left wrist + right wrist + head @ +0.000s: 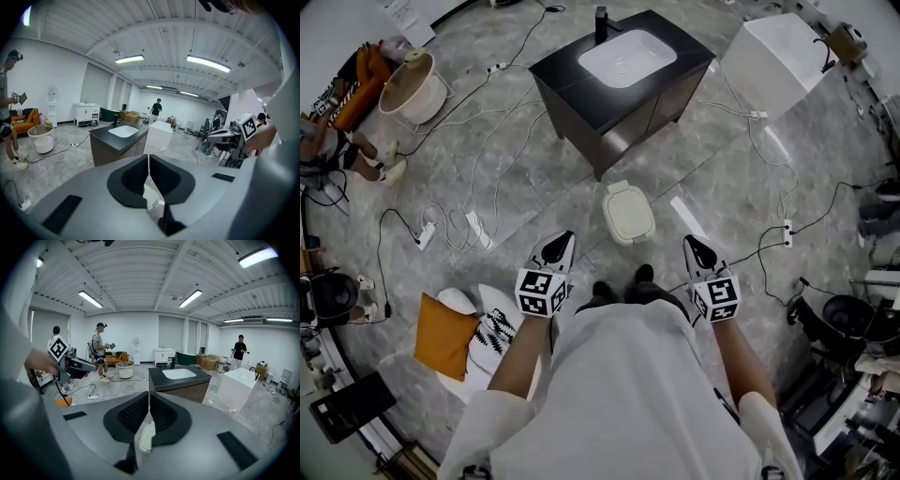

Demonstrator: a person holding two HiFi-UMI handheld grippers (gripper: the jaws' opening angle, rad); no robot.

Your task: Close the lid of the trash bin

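Observation:
A small cream trash bin [628, 214] stands on the grey floor just in front of the person's feet, its lid lying flat on top. My left gripper [562, 242] hovers to the bin's near left, my right gripper [695, 246] to its near right, and neither touches it. In the left gripper view the left gripper [148, 157] has its jaws together with nothing between them, and the bin [150, 197] shows below them. The right gripper [149, 394] is likewise shut and empty, with the bin [146, 438] under its jaws.
A dark vanity cabinet with a white sink [619, 75] stands beyond the bin, and a white box [778, 52] to its right. Cables and power strips [473, 228] lie across the floor at left. A chair with an orange cushion [445, 337] sits near left.

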